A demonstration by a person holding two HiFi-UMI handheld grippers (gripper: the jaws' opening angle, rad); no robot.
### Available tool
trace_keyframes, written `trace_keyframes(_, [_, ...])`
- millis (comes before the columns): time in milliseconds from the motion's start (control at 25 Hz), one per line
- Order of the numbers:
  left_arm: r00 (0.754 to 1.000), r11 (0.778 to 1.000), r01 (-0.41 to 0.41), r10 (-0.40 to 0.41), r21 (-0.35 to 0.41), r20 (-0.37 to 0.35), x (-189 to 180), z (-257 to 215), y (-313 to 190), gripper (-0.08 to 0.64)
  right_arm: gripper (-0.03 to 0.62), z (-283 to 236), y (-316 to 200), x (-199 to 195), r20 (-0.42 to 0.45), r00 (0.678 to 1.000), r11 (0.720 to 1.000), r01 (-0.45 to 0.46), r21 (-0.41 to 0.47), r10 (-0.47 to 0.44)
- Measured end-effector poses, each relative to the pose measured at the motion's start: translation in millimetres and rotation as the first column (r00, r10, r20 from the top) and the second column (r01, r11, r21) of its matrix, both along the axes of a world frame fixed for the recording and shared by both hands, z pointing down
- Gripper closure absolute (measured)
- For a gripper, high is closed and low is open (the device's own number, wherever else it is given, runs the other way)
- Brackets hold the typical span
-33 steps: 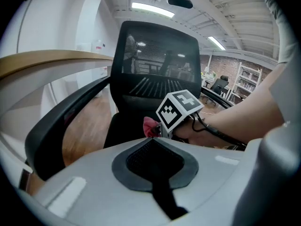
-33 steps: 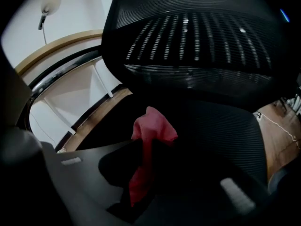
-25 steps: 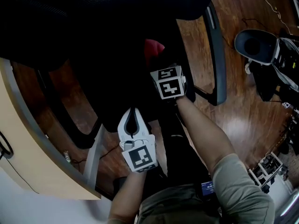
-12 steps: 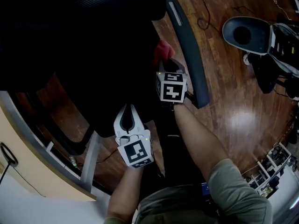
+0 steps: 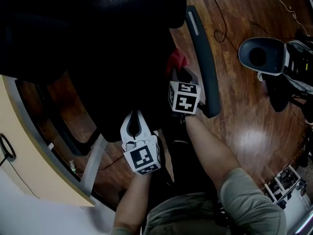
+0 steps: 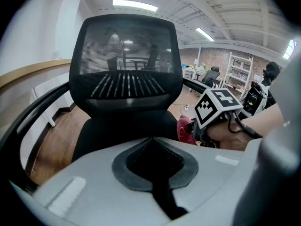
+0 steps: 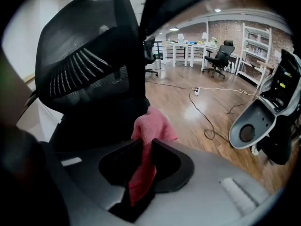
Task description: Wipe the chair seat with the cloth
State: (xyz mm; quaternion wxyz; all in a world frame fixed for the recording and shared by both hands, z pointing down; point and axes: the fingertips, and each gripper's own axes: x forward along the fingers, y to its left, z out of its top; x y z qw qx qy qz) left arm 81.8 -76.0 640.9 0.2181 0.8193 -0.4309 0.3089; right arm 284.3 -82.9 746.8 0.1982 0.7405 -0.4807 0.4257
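Beside the armrest (image 5: pixel 200 53), the right hand-held gripper (image 7: pixel 146 147) clenched the pink cloth (image 7: pixel 151 126), which probably needed pressing flat before sweeping across the chair seat (image 6: pixel 120 126).

Right claw (image 7: pixel 145 144) clamped, left claw (image 6: pixel 153 139) closed (both angled downward).

Counts: one chair (image 5: pixel 98 43) with two armrests (image 5: pixel 203 62); one cloth (image 5: pixel 177 60); two claws, the left claw (image 5: pixel 136 113) and the right claw (image 5: pixel 177 72), each bearing one marker cube (image 5: pixel 185 97). On the floor (image 5: pixel 244 126): one grey pod (image 5: pixel 261 55); cables (image 5: pixel 220 13), number unclear. One desk (image 5: pixel 29 165).
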Motion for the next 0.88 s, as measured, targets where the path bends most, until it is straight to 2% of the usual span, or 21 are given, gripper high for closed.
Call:
trace_keyframes(160, [0.998, 0.998, 0.062, -0.062, 0.02, 0.001, -57.4, -19.8, -1.8, 0.555, 0.529, -33.1, -17.1, -65.5, -0.012, 0.99, 0.988, 0.141, 0.056, -0.14])
trace_keyframes(280, [0.994, 0.993, 0.112, -0.112, 0.025, 0.012, -109.7, -20.5, -0.8, 0.555, 0.529, -44.9, -31.9, -135.8, -0.01, 0.963, 0.958, 0.27, 0.094, -0.27])
trace_keyframes(480, [0.981, 0.982, 0.188, -0.189, 0.012, 0.034, -190.3, -10.4, 16.1, 0.555, 0.529, -44.1, -37.1, -261.2, 0.029, 0.88, 0.875, 0.467, 0.129, -0.474])
trace_keyframes(640, [0.977, 0.977, 0.211, -0.211, -0.022, 0.021, -243.5, -3.1, 42.2, 0.555, 0.529, -31.9, -26.9, -354.2, 0.063, 0.799, 0.8, 0.589, 0.117, -0.597])
trace_keyframes(760, [0.977, 0.976, 0.213, -0.212, -0.053, 0.015, -264.9, 0.1, 59.2, 0.555, 0.529, -26.5, -27.8, -402.3, 0.072, 0.734, 0.737, 0.668, 0.107, -0.676])
trace_keyframes(880, [0.978, 0.975, 0.211, -0.21, -0.077, 0.011, -276.9, 6.0, 67.5, 0.555, 0.529, -16.4, -30.8, -434.4, 0.084, 0.684, 0.689, 0.718, 0.094, -0.724])
